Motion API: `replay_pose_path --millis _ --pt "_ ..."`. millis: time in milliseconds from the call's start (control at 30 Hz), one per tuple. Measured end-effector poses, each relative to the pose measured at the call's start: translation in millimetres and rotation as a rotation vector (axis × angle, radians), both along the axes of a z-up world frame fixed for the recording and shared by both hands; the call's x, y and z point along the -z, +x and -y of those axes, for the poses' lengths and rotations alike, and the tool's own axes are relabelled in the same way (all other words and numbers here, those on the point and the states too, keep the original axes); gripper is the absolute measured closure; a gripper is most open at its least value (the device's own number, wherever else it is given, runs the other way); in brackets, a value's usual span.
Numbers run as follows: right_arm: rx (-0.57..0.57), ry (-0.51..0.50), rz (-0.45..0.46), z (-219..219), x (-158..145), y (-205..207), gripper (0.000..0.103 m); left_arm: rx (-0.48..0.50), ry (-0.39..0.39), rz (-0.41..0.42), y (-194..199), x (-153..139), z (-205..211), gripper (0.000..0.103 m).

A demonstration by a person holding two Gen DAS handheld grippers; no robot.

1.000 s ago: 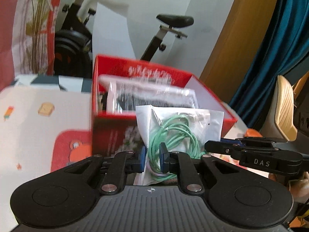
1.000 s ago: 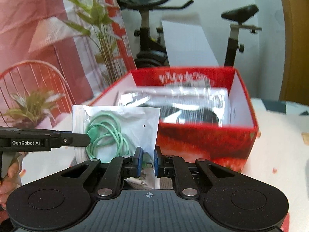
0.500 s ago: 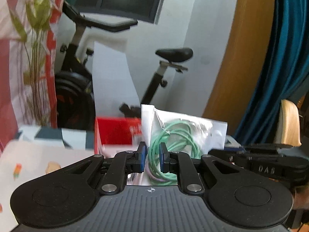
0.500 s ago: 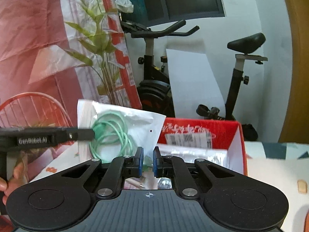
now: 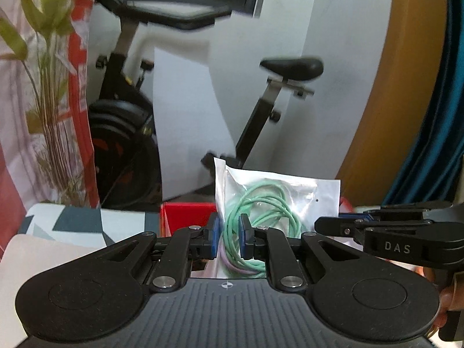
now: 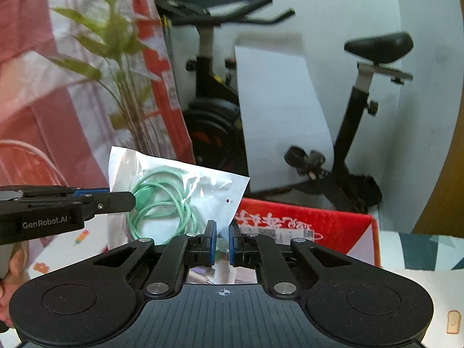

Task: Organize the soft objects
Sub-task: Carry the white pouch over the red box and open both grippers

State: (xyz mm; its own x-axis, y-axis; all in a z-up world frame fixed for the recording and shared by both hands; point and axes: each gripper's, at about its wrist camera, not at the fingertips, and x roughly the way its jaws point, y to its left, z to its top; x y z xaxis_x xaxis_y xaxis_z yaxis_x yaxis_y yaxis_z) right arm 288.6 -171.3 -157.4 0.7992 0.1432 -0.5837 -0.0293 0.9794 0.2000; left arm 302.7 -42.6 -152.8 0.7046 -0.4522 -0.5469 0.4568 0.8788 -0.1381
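Note:
A clear plastic bag with a coiled mint-green cable point(image 5: 275, 200) hangs upright between both grippers, above the red box point(image 6: 313, 223). My left gripper point(image 5: 229, 239) is shut on the bag's left lower part. My right gripper point(image 6: 221, 239) is shut on the bag's right lower corner. In the left wrist view the right gripper's fingers point(image 5: 362, 226) come in from the right; in the right wrist view the left gripper's fingers point(image 6: 87, 200) come in from the left. The bag point(image 6: 179, 197) hides part of the box. The red box point(image 5: 185, 217) holds plastic-wrapped packets point(image 6: 290, 233).
An exercise bike point(image 6: 362, 116) stands behind the box against a white wall. A curtain with a plant print point(image 6: 87, 72) hangs at the left. A patterned cloth point(image 6: 420, 290) covers the surface under the box. A blue curtain point(image 5: 435, 116) is at the right.
Both grippers have risen together with the bag, lifting it above the red box. The box has dropped low in both views.

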Motion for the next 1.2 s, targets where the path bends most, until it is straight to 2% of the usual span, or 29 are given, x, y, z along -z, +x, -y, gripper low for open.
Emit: replay_pose_path --millis 200,300,400,633,767,833,967,1133,1200 --pt "-0.018 -0.067 -0.112 -7 33 30 0.095 0.008 0.115 -0.078 24 30 13 0.088" --pt "-0.023 -0.077 -0.171 -10 46 39 0.095 0.029 0.195 -0.111 29 41 21 0.088" --pt "-0.01 -0.07 -0.205 -8 55 42 0.095 0.049 0.23 -0.129 32 46 23 0.088" --pt "0.057 -0.038 -0.256 3 62 47 0.095 0.053 0.2 -0.135 33 45 18 0.086" --pt "0.137 -0.014 -0.282 12 65 47 0.095 0.046 0.176 -0.138 33 43 14 0.084" --pt "0.174 -0.003 -0.285 18 65 46 0.091 0.047 0.164 -0.141 32 41 12 0.082" --pt "0.251 0.0 -0.255 28 58 40 0.086 0.033 0.152 -0.119 29 34 8 0.07" --pt "0.244 -0.024 -0.207 32 43 25 0.085 0.015 0.154 -0.099 20 28 7 0.065" --pt "0.226 -0.04 -0.186 29 36 16 0.08 0.011 0.152 -0.09 15 25 6 0.06"
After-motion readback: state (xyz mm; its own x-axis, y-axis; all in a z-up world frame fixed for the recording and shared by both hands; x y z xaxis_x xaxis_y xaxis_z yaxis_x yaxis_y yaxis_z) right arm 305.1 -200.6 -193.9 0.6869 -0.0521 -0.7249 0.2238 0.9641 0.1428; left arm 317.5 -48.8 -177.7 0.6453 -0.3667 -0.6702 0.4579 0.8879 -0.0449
